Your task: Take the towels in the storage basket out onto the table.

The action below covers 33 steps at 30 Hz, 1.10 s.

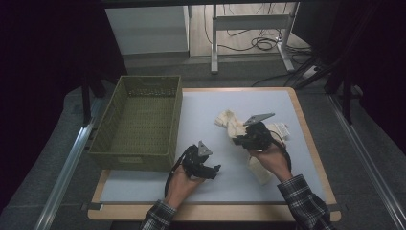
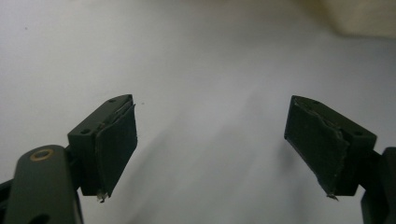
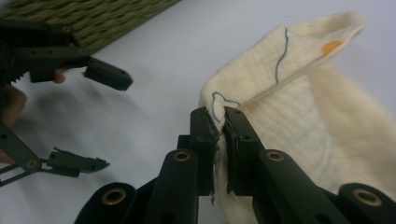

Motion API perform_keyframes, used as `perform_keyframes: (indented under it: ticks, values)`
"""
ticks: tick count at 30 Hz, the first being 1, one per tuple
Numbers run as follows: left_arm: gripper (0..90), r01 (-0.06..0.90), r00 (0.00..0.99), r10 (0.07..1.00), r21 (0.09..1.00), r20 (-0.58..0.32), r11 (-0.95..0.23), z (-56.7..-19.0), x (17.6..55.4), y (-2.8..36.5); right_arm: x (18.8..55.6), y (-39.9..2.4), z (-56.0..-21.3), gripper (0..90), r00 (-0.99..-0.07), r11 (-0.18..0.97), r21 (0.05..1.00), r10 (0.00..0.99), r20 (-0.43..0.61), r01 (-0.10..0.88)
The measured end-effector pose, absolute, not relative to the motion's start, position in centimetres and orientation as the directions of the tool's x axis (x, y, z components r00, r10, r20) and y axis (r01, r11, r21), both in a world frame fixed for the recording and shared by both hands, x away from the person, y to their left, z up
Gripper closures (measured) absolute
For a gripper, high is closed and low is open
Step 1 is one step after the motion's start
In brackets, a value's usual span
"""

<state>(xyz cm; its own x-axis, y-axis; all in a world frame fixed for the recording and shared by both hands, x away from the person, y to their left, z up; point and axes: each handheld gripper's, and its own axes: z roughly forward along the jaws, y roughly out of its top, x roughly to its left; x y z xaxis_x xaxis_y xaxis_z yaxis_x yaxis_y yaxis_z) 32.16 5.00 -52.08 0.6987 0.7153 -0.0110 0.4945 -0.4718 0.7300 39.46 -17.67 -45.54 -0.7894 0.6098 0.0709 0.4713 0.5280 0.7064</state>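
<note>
A cream cloth with a blue stitched line and an orange mark lies crumpled on the white table mat, right of centre. My right gripper is shut on a folded edge of the cloth, and in the high view this right gripper sits over the cloth's middle. My left gripper is open, low over the bare mat, to the left of the cloth. The left gripper holds nothing between its jaws; it also appears as the open left gripper in the right gripper view.
An empty olive woven basket stands on the table's left side, its wall just beyond the left gripper. The white mat lies on a wooden table. A white tag shows at the cloth's right end.
</note>
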Motion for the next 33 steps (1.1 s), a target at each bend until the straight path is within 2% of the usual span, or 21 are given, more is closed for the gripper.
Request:
perform_keyframes:
  ticks: [3,4,5,10,14,16,18,19,21,25,33]
  values:
    - [16.6,0.49,0.698,0.716,0.738,-0.012,-0.464,-51.6,31.4,5.5,38.8,-16.3,-46.1,82.0,-0.815,0.536,0.7,0.568,0.115,0.473]
    - [16.6,0.489,0.7,0.714,0.742,-0.021,-0.459,-51.5,31.0,5.7,38.3,-15.1,-46.6,79.8,-0.835,0.547,0.696,0.533,0.141,0.466]
    - [16.7,0.49,0.7,0.713,0.744,-0.026,-0.454,-51.6,30.8,5.9,37.8,-14.0,-47.0,73.4,-0.851,0.559,0.69,0.497,0.166,0.461]
    - [19.8,0.497,0.686,0.728,0.74,-0.014,-0.453,-51.8,30.8,6.3,36.9,-12.8,-46.2,64.2,-0.867,0.562,0.713,0.479,0.133,0.42]
    - [24.5,0.503,0.684,0.729,0.74,-0.025,-0.447,-51.9,31.0,6.5,36.6,-14.9,-45.6,63.0,-0.849,0.559,0.712,0.52,0.096,0.424]
    - [30.4,0.505,0.682,0.731,0.738,-0.023,-0.448,-52.0,31.1,6.5,36.0,-17.7,-46.0,63.4,-0.822,0.556,0.696,0.563,0.087,0.454]
    - [33.2,0.504,0.68,0.733,0.736,-0.015,-0.452,-52.0,31.2,6.6,35.8,-18.4,-46.2,63.6,-0.815,0.553,0.694,0.573,0.086,0.462]
    - [35.7,0.507,0.667,0.745,0.736,-0.006,-0.448,-52.0,31.4,6.7,35.0,-20.6,-46.8,63.6,-0.797,0.547,0.684,0.598,0.086,0.484]
    - [39.8,0.512,0.662,0.75,0.737,-0.011,-0.441,-52.0,31.6,6.8,34.7,-21.2,-46.9,63.6,-0.791,0.544,0.68,0.606,0.087,0.491]
    - [49.9,0.556,0.633,0.773,0.719,-0.042,-0.416,-52.2,32.8,7.1,32.5,-25.1,-48.1,63.9,-0.757,0.519,0.672,0.646,0.096,0.528]
    - [51.2,0.584,0.57,0.822,0.7,0.007,-0.411,-52.7,33.6,6.5,29.3,-27.8,-50.5,62.3,-0.744,0.506,0.66,0.657,0.121,0.555]
